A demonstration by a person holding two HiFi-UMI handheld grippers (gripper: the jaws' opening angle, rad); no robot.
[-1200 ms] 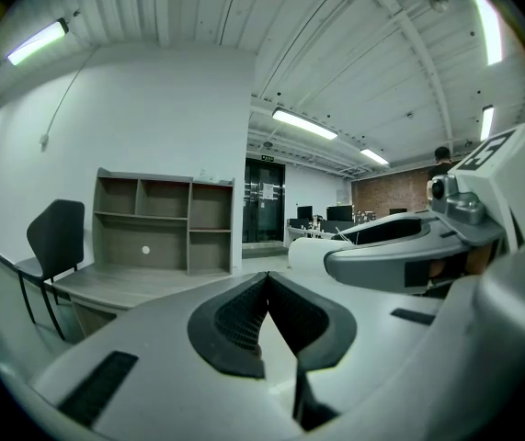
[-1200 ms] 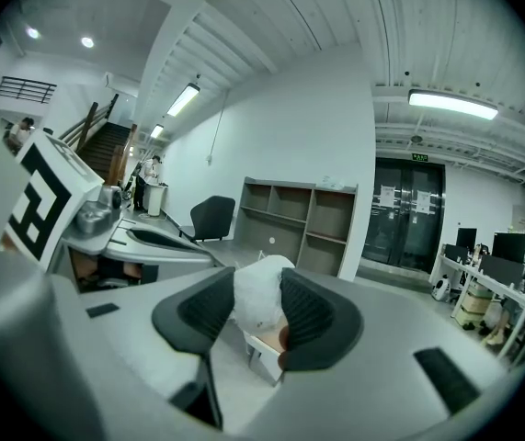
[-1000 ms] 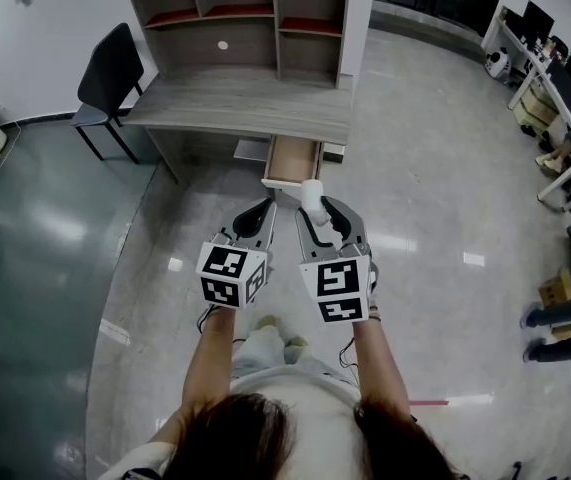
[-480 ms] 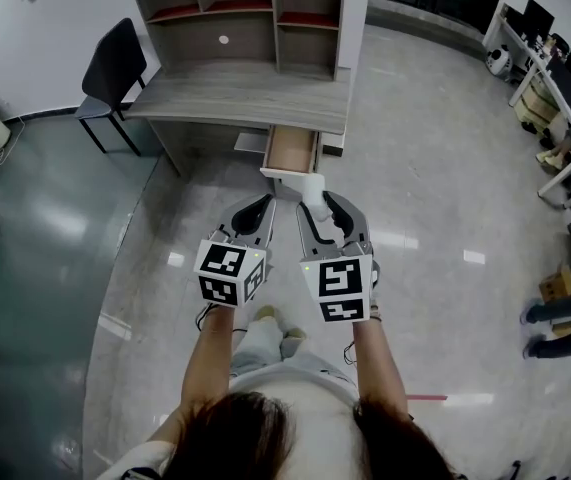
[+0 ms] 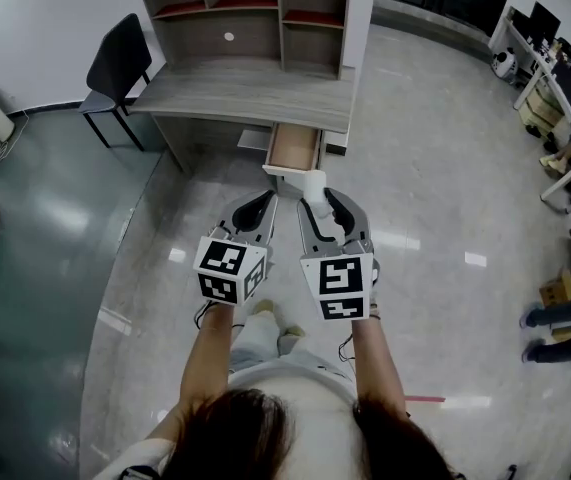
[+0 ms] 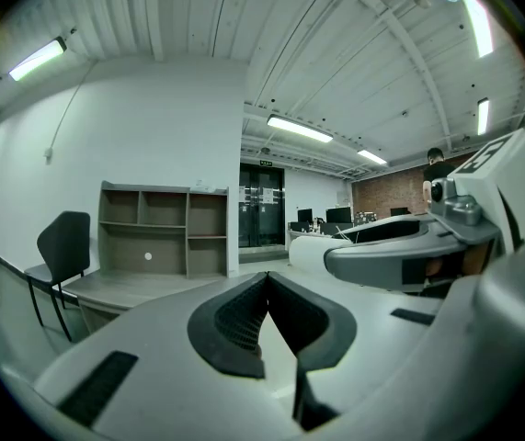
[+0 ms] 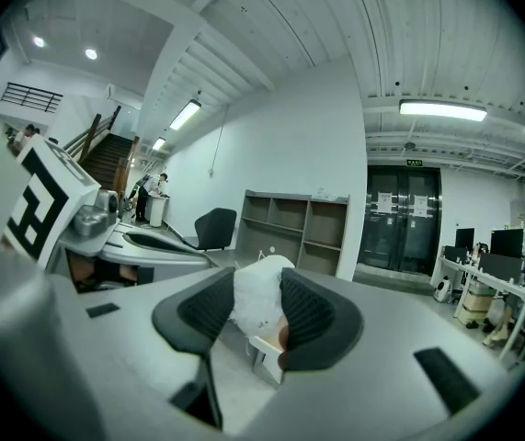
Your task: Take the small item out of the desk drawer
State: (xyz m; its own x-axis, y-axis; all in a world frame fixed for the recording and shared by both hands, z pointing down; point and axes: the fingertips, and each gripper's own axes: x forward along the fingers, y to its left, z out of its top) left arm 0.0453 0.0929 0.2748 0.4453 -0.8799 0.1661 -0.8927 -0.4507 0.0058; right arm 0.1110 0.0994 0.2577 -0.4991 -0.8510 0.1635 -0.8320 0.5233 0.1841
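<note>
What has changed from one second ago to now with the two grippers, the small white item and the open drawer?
Almost nothing: only the head view shifts slightly. The right gripper still holds the small white crumpled item near the front of the open wooden drawer of the grey desk. The left gripper stays shut and empty beside it.

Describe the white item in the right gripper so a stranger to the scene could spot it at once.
Find the grey desk and the open drawer at its front. Just short of the drawer, the right gripper clamps a small white item, crumpled-looking, between its jaws. The left gripper beside it is shut and empty.
</note>
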